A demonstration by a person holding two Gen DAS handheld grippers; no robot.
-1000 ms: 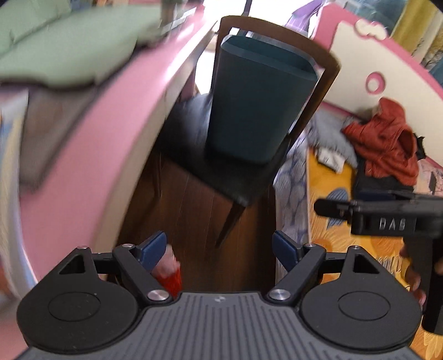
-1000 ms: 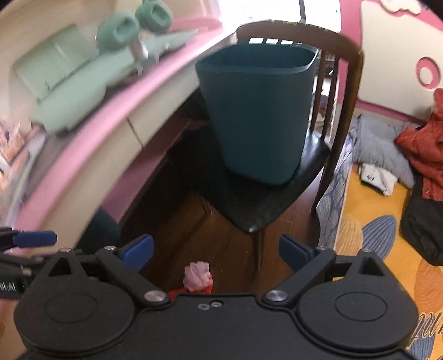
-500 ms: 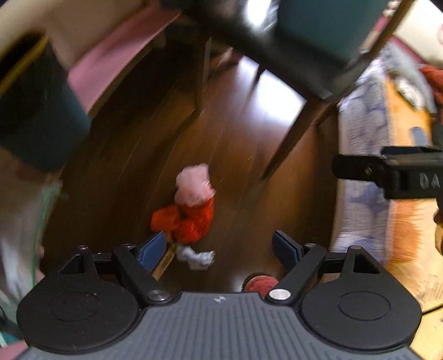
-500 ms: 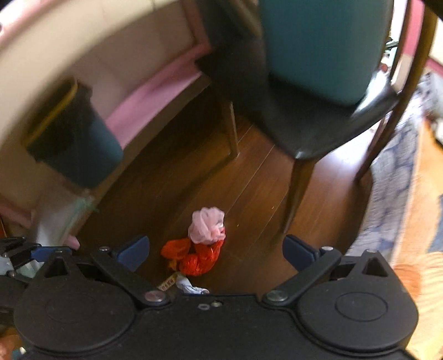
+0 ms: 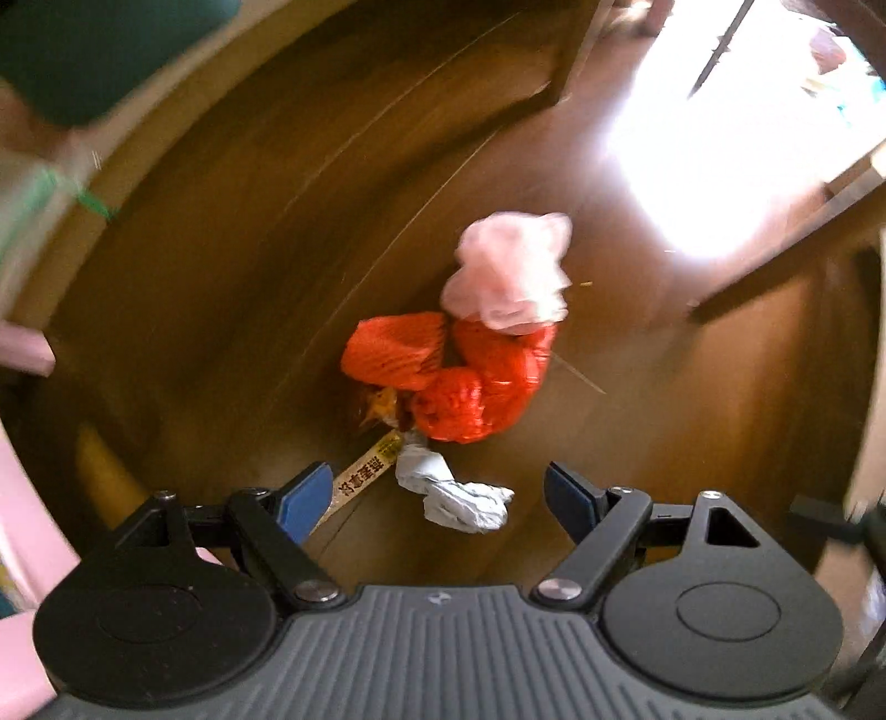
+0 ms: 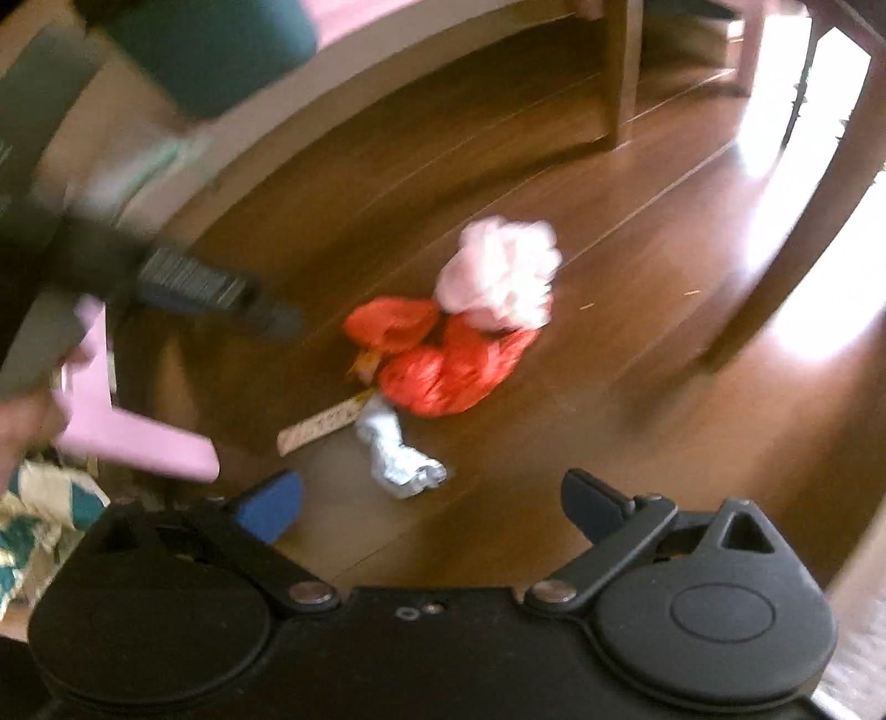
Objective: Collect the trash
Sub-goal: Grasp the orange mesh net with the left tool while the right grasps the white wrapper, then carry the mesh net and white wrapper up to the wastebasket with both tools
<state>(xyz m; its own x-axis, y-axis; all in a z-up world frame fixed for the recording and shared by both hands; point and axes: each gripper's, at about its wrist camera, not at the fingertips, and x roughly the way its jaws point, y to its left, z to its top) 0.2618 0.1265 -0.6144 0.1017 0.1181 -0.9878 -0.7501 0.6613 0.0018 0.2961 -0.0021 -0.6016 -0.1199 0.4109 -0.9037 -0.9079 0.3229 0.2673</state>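
Note:
A small pile of trash lies on the dark wooden floor: a crumpled pink bag (image 5: 509, 274), a crumpled red bag (image 5: 465, 371), a grey-white wad of paper (image 5: 448, 490) and a printed paper strip (image 5: 362, 476). My left gripper (image 5: 437, 501) is open and empty, hovering just above the wad. In the right wrist view the same pink bag (image 6: 498, 271), red bag (image 6: 443, 363), wad (image 6: 396, 451) and strip (image 6: 324, 423) lie ahead of my open, empty right gripper (image 6: 432, 507). The left gripper's body (image 6: 183, 288) shows blurred at the left.
Chair legs (image 6: 617, 72) stand beyond the pile, with another leg (image 6: 792, 216) at the right. A dark teal bin (image 6: 216, 50) sits at the upper left by a pink panel (image 6: 133, 421). Patterned fabric (image 6: 33, 526) lies at the left edge.
Both grippers have tilted down and come closer to the floor. The trash pile now looks larger and sits just ahead of the fingers; the chair and bin have slid out of view.

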